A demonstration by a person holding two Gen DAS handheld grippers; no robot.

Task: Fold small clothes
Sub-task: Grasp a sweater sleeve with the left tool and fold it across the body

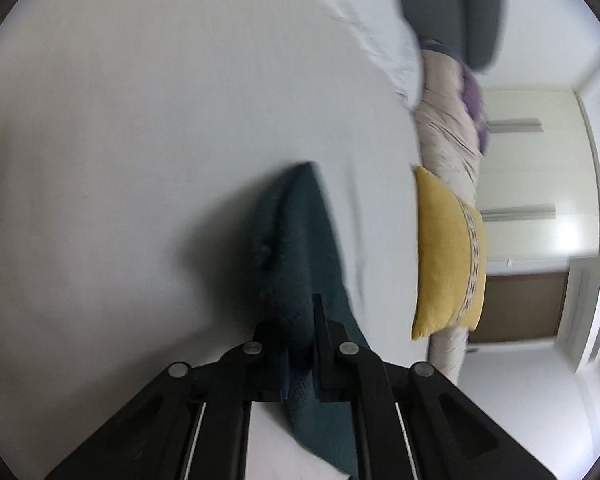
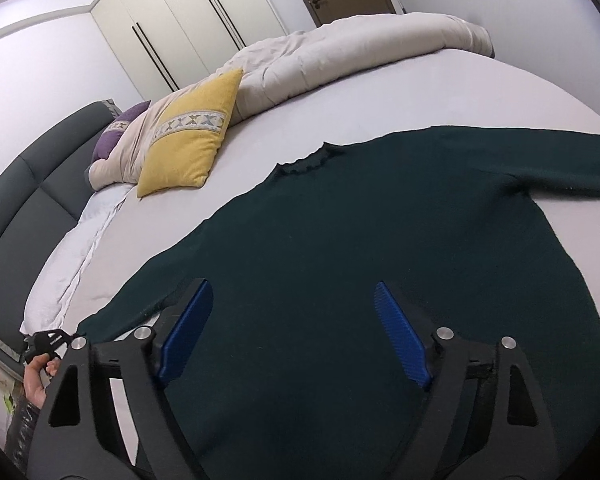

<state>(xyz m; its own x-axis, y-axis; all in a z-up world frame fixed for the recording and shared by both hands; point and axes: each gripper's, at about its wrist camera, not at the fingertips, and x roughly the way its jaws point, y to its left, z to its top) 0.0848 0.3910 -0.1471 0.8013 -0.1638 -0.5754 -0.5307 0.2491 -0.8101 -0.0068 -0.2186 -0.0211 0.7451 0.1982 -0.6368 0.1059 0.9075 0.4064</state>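
Your left gripper [image 1: 300,344] has its jaws clamped on the sleeve end of the dark green sweater [image 2: 360,240], cloth pinched between them. Your right gripper [image 2: 296,336] has jaws apart, poised over the sweater's lower body, nothing gripped. The sweater lies flat on the white bed [image 2: 340,96], sleeves spread left and right. Yellow pillow [image 2: 192,140] and rolled duvet [image 2: 340,44] sit at the far side.

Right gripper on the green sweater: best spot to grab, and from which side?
Take the sweater at its near hem edge, from above and in front. It lies flat on the bed, so only an edge gives the open right gripper a fold to pinch. The left gripper holds the sleeve.
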